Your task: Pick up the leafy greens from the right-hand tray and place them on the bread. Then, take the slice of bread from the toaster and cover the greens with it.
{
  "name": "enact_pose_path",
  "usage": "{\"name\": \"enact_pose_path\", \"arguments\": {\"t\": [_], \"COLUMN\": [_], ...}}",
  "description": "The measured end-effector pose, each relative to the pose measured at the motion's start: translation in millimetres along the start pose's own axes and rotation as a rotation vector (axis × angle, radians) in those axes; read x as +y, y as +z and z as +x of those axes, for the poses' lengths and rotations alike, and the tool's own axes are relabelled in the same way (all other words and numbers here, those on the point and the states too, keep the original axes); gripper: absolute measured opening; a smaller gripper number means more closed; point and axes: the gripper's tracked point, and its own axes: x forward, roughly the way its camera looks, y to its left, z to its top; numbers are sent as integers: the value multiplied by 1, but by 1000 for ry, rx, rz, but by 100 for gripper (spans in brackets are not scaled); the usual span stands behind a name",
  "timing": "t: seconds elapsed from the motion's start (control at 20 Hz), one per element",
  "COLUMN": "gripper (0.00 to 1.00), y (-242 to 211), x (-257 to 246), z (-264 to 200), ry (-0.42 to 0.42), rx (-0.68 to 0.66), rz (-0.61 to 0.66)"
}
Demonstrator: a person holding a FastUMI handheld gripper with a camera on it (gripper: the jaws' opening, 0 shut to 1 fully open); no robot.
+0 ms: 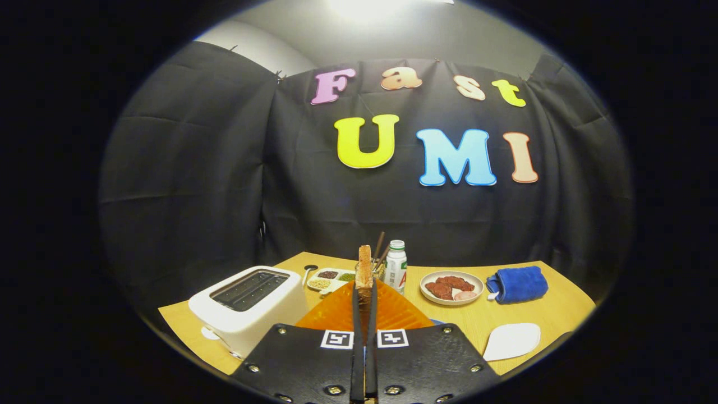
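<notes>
Item: bread slice (365, 266), upright, edge-on, right of the toaster (247, 306). Gripper (364, 292) fingers clamped on its faces. Judged light, stiff, crumbly; grip gently.

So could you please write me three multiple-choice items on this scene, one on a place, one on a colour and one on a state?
1. Where is the slice of bread?
A. Lying on the plate of red food
B. Upright between the claw's fingers
C. Down in the toaster slot

2. What colour is the rolled towel beside the plate?
A. Blue
B. Green
C. Red

3. What state are the slots of the toaster in?
A. Both filled with bread
B. Covered by a lid
C. Empty

Answers:
1 B: the claw is closed on the slice, which stands edge-on just ahead of the toaster, over an orange mat.
2 A: the towel lying past the plate is plainly blue.
3 C: the dark slots on top of the white toaster hold no bread.
</notes>
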Motion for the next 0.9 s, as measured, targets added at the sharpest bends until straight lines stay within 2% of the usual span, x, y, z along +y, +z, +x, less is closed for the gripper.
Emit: {"name": "enact_pose_path", "arguments": {"t": [0.2,0.35,0.45,0.7,0.9], "gripper": [1,1,1,1,1], "y": [-33,-55,-60,-71,-74], "x": [-46,-63,-78,-78,-61], "z": [-1,-4,-4,-1,5], "ry": [-61,-45,-68,-77,-42], "rx": [60,113,116,119,107], "rz": [42,96,100,99,89]}}
